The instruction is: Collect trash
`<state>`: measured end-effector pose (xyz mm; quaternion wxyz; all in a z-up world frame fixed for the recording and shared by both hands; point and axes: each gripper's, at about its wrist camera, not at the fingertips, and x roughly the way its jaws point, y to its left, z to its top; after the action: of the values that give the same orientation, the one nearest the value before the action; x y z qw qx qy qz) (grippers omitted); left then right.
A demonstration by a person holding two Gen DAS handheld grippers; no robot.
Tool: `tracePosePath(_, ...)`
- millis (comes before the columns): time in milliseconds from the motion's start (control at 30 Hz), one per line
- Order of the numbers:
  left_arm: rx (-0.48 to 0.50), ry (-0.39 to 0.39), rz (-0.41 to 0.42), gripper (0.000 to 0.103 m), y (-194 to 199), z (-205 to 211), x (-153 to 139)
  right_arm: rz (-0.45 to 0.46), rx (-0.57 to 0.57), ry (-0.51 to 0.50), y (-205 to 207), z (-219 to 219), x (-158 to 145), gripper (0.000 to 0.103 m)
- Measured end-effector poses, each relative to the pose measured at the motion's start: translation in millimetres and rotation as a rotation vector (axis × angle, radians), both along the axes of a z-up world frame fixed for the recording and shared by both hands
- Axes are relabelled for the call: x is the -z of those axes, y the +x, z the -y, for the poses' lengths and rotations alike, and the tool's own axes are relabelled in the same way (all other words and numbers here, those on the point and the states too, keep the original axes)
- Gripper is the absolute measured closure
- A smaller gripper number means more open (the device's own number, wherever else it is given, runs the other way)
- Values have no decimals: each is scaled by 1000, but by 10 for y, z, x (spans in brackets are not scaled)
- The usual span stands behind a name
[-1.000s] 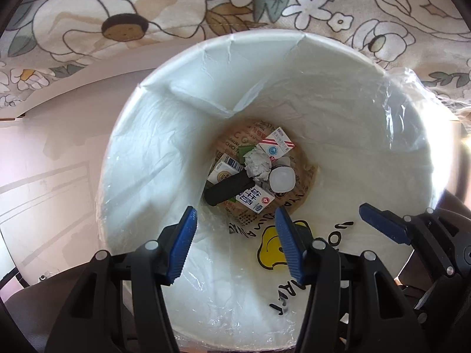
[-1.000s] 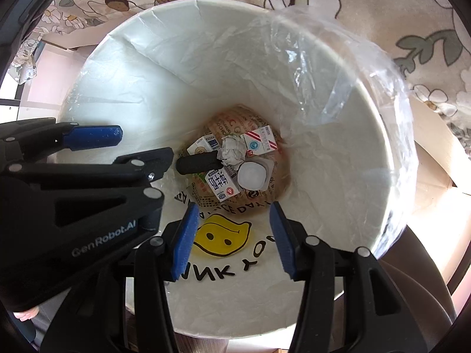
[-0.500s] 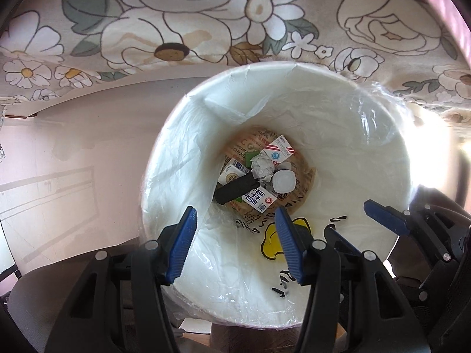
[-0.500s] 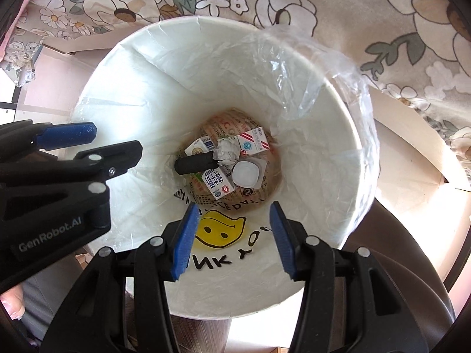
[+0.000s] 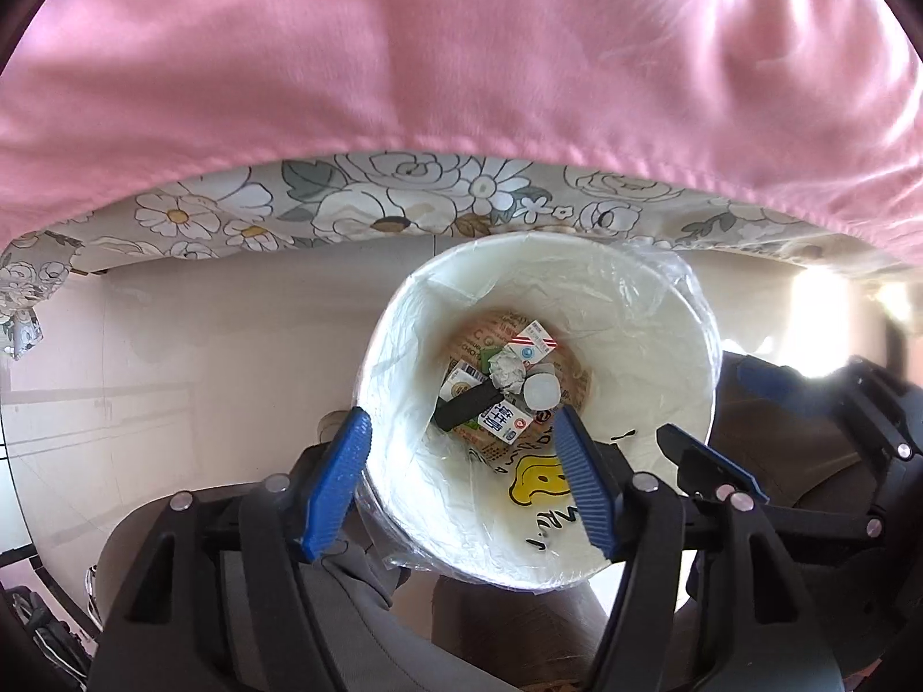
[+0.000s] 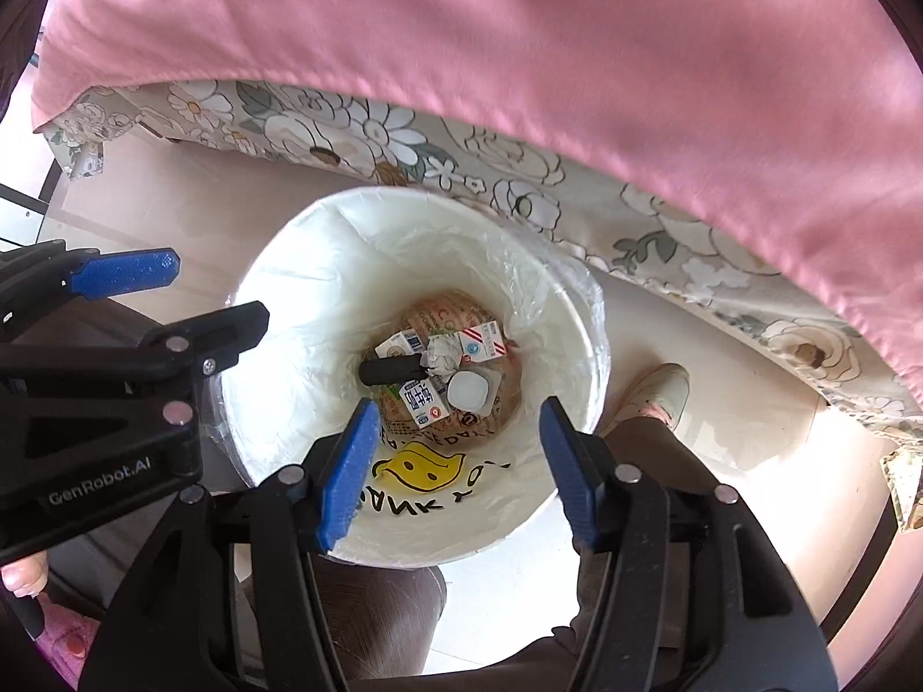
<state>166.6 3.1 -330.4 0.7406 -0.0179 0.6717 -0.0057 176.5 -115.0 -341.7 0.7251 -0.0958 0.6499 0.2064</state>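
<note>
Left gripper (image 5: 467, 484) released and empty, right gripper (image 6: 461, 470) likewise spread with nothing held, both above white lined trash bin (image 6: 300, 300), cartons (image 6: 481, 341), crumpled paper (image 6: 441, 353), black cylinder (image 6: 389, 370) and white lid (image 6: 468, 391) lying at bin bottom, pink fabric (image 5: 461, 57) over floral cloth (image 5: 404, 202) behind.

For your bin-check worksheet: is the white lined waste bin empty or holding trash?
Holding trash: the white lined waste bin has small cartons, crumpled paper at its bottom.

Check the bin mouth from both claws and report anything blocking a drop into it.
Nothing visible blocks it. The bin stands open-topped below the left claw and right claw, both open and empty. Its clear liner hugs the wall. The pink cloth hangs beyond the rim, not over it.
</note>
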Motion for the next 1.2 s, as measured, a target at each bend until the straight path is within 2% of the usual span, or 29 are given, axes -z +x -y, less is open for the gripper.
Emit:
tracePosePath(133, 0, -2, 47, 22, -40, 5, -245, 42, 15, -1, 0, 84, -284, 36)
tracePosePath(267, 5, 4, 94, 18, -66, -2, -496, 62, 25, 9, -23, 179, -556, 35)
tracePosePath(433, 34, 10, 155, 14, -126, -16, -865, 152, 5, -3, -126, 238, -910, 35)
tracePosePath(700, 99, 86, 286, 13, -358, 34, -1536, 303, -16, 22, -390, 336, -1623, 33)
tracePosePath(900, 169, 89, 407, 13, -636, 152, -2097, 391, -2, 65, -649, 471, -2160, 29)
tracePosePath(1200, 226, 71, 562, 9, -1060, 300, -2726, 502, 1, 89, -1058, 601, -2787, 23)
